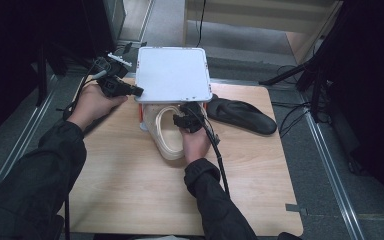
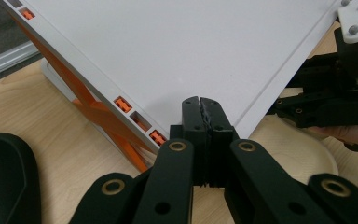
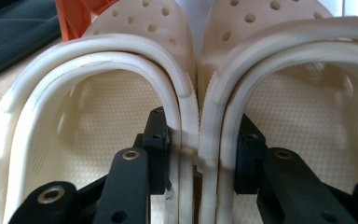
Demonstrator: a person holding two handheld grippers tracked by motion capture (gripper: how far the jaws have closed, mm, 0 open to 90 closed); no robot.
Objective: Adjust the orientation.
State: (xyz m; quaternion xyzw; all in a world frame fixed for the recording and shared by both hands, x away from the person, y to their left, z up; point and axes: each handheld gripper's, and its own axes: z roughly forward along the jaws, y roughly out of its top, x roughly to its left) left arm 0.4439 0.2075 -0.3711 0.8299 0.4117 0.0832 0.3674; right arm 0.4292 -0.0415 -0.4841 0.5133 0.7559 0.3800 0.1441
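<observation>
Hidden parts: the toes of the cream clogs (image 1: 166,131) run under the white lid (image 1: 173,74) in the high view; the orange frame (image 2: 95,114) below the lid shows in part, and what else sits beneath cannot be made out.
Cut off: the heels of both clogs leave the bottom edge of the right gripper view, and the black insole (image 1: 242,115) is clipped at the left edge of the left gripper view.
Left gripper (image 2: 201,106): jaws pinched together on the lid's near edge, holding it tilted up.
Right gripper (image 3: 199,154): jaws half apart, one inside each clog, squeezing the two touching inner walls between them.
Clog position: straight ahead of the right gripper, side by side and pressed together on the wooden table (image 1: 130,190).
Clog axis: long axis runs along the jaws, perforated toes pointing away from them toward the lid, heel openings toward the hand.
Room: bare tabletop behind the right gripper; the insole lies off to its outer side, apart from the clogs; the lid hangs close above the toes.
</observation>
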